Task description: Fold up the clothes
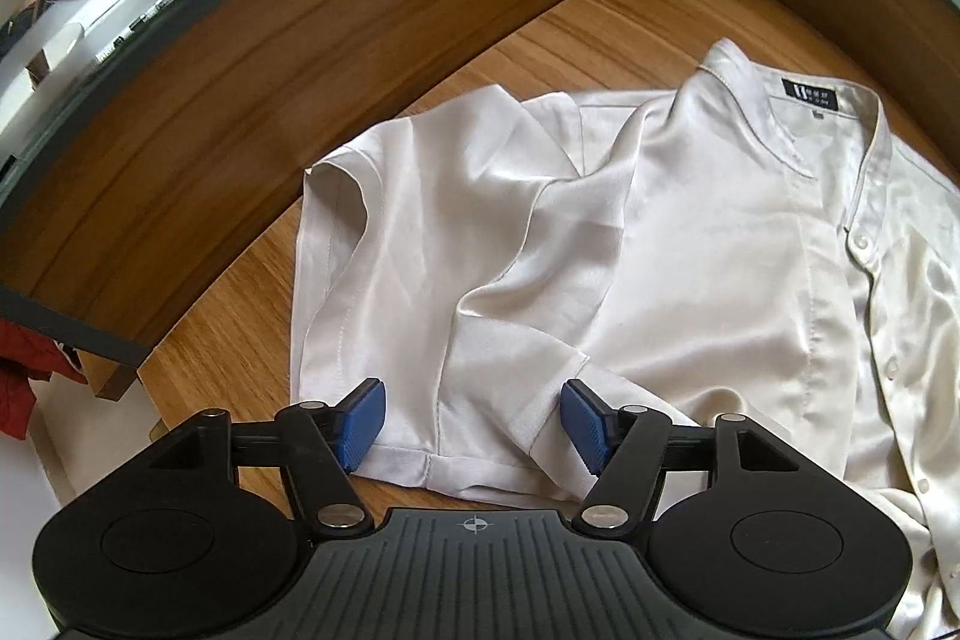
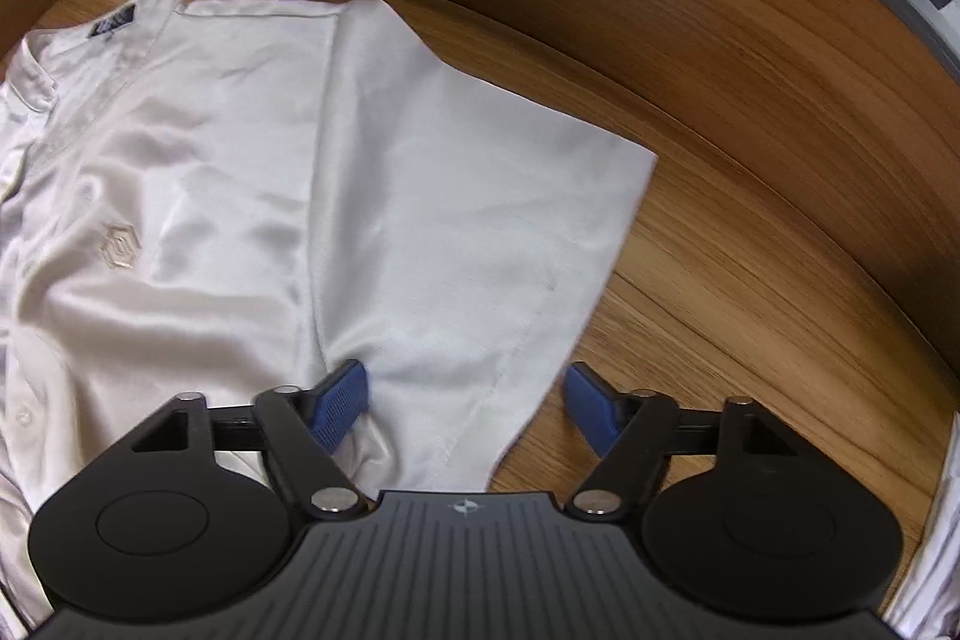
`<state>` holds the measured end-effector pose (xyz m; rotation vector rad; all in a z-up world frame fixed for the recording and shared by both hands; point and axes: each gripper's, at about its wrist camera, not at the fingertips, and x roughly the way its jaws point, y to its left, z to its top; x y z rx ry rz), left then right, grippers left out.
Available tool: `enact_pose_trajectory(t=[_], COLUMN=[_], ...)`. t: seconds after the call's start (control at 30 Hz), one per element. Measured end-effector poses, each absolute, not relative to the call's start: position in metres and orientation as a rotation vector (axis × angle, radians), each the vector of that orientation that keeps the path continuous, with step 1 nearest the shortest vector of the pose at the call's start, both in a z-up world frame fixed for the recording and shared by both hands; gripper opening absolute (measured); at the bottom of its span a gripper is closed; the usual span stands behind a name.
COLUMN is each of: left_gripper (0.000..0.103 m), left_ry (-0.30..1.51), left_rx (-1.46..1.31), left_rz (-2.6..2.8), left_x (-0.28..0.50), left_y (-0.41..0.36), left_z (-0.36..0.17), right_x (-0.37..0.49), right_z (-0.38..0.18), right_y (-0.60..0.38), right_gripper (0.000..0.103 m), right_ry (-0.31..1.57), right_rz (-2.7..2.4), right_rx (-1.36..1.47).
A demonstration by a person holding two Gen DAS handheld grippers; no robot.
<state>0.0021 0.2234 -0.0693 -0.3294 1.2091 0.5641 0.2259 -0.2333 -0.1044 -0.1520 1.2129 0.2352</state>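
Lying face up on the wooden tabletop [image 1: 600, 16], the cream satin short-sleeved shirt [image 1: 690, 232] has its band collar [image 1: 798, 112] toward the raised wooden back edge and its button placket [image 1: 870, 280] closed; one sleeve [image 1: 384, 232] is already turned in over the chest, the other sleeve [image 2: 480, 196] is spread flat on the wood. The left gripper [image 1: 474, 421] hangs over the folded sleeve's hem with its blue pads [image 1: 360, 424] spread, cloth under the gap but nothing pinched. The right gripper [image 2: 468, 406] is likewise spread, one pad on the fabric near the armpit, the other over bare wood past the sleeve edge, gripping nothing. The shirt looks light, limp and slick; it will likely slide on the wood and slip from a shallow pinch, and folds may creep open. Best holds are probably the doubled, stitched parts: sleeve hem, shoulder seam or side seam, pinching deep through all layers. The embroidered chest logo [image 2: 117, 256] and buttons look worth avoiding. Dragging would likely bunch it.
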Motion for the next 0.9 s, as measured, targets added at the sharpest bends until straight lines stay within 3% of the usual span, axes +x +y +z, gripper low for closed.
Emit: enact_pose_trajectory(t=[0.03, 0.07, 0.43, 0.7, 0.83, 0.9], left_gripper=[0.068, 0.068, 0.072, 0.072, 0.073, 0.073], left_ry=[1.213, 1.217, 1.232, 1.263, 1.282, 1.287], left_rx=[-0.329, -0.328, -0.327, -0.296, -0.256, -0.229], left_rz=[0.561, 0.557, 0.424, 0.28, 0.174, 0.112], left_x=[0.003, 0.004, 0.017, 0.029, 0.03, 0.028], left_y=[0.223, 0.223, 0.202, 0.166, 0.147, 0.137], left_z=[-0.07, -0.071, -0.075, -0.084, -0.087, -0.088], right_x=[0.227, 0.227, 0.214, 0.151, 0.107, 0.086], right_z=[-0.103, -0.101, -0.101, -0.099, -0.087, -0.079], right_y=[-0.233, -0.233, -0.305, -0.396, -0.414, -0.41], right_gripper=[0.042, 0.004, 0.004, 0.005, 0.026, 0.029], right_ry=[1.212, 1.21, 1.227, 1.272, 1.261, 1.247], right_rz=[0.232, 0.229, 0.015, -0.241, -0.28, -0.267], right_rx=[-0.151, -0.151, -0.208, -0.166, -0.115, -0.091])
